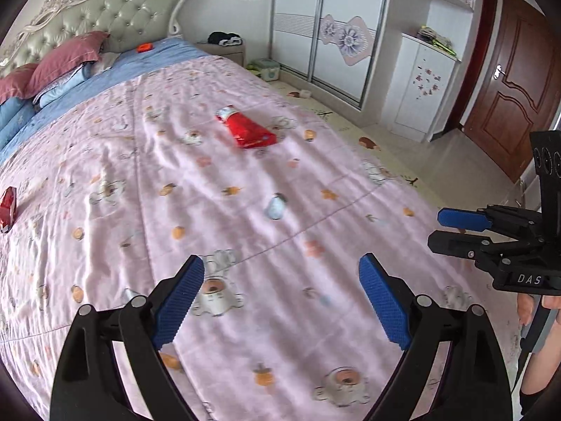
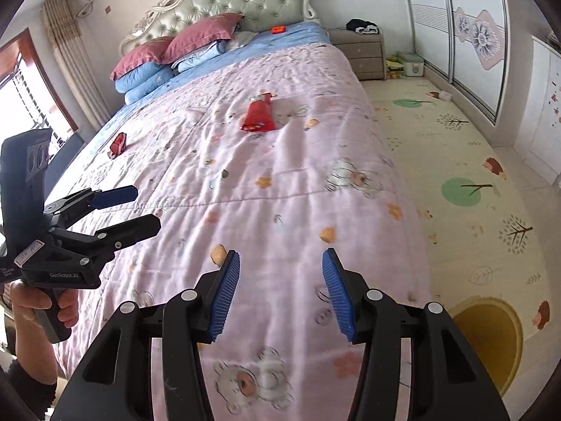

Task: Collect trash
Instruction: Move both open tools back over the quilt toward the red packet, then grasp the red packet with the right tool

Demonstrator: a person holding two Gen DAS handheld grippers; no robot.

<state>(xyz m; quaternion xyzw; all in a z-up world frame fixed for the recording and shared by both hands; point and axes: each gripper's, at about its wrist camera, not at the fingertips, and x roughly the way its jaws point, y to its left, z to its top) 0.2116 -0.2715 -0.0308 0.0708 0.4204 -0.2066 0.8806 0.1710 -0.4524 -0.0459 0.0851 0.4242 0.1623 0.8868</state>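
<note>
A red snack bag lies flat on the pink quilt, around mid-bed. A smaller red wrapper rests near the bed's left side. A small orange item sits on the blue sheet by the headboard. My left gripper hovers over the foot of the bed, open wide, with nothing between its blue pads. My right gripper hangs beside it, to the right, also open and empty. Both are well short of the trash.
Red and blue pillows are stacked at the headboard. A nightstand, sliding wardrobe and brown door line the right side. A printed play mat covers the floor, with a yellow round shape near the bed's corner.
</note>
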